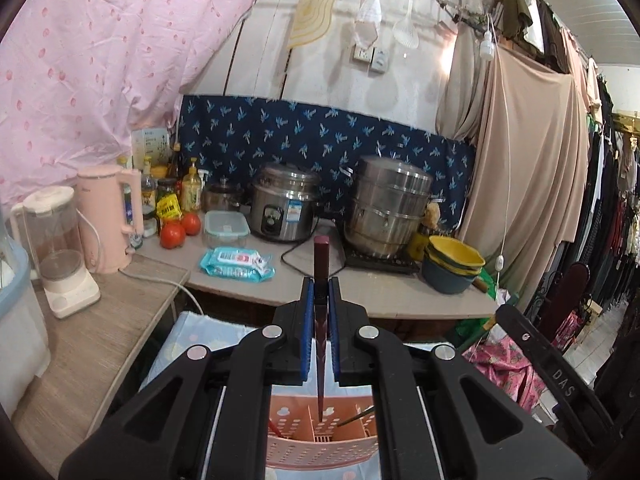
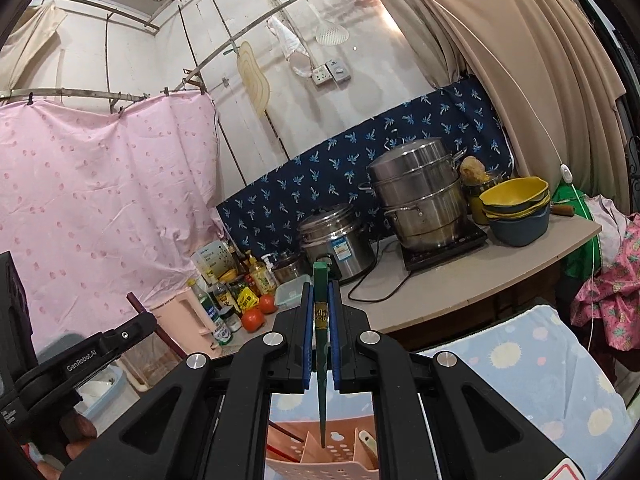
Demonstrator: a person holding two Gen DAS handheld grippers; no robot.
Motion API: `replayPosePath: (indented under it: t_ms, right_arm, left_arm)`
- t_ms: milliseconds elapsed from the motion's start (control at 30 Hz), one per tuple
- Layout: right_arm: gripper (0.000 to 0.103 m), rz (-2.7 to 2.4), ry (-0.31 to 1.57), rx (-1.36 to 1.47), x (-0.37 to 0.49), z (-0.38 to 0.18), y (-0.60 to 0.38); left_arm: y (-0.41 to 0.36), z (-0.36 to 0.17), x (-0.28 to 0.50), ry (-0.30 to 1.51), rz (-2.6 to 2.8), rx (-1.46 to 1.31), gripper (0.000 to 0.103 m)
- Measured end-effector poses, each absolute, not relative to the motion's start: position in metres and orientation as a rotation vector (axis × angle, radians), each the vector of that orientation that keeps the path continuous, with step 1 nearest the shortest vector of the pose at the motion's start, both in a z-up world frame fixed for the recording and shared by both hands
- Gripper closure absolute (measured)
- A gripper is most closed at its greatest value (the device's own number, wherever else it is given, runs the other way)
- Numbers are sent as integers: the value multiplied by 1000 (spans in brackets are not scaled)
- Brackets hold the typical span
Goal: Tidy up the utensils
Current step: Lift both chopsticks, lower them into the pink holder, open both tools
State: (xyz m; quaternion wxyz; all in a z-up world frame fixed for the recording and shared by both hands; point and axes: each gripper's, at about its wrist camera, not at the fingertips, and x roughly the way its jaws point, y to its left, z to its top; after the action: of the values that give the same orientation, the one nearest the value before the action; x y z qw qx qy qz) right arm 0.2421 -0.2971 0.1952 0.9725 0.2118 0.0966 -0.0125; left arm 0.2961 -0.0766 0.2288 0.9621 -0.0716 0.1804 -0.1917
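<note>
Two claws are seen, each closed on a single chopstick. The left claw is clamped on a dark red chopstick, which is pinched between the blue pads and stands nearly upright in the left wrist view: its blunt end is pointed toward 12 o'clock above the fingertips, and its thin tip is hung toward 6 o'clock over a pink perforated utensil holder. Whether the tip touches the holder cannot be told. Another stick is leaned inside the holder at about 3 o'clock from that tip.

The right claw is closed on a green chopstick with a gold band, held the same way, blunt end at 12 o'clock and tip at 6 o'clock above the pink holder's dividers. In the right wrist view the left claw's body is seen at about 9 o'clock, with a hand gripping it.

Beyond both claws, at 12 o'clock, a tabletop is laid with a rice cooker, a stacked steel steamer, two tomatoes and stacked bowls.
</note>
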Motion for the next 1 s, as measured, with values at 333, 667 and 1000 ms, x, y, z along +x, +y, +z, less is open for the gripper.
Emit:
replayPosePath:
  t_ms: [333, 667, 1000]
  right_arm:
    - [96, -29, 353, 403, 263, 130, -288]
    - [75, -37, 373, 372, 253, 120, -281]
    - [69, -46, 372, 382, 212, 123, -283]
  left_arm:
    - [-75, 175, 317, 487, -372, -148, 96]
    - [-72, 164, 304, 481, -335, -123, 67]
    - [-57, 165, 267, 482, -316, -106, 61]
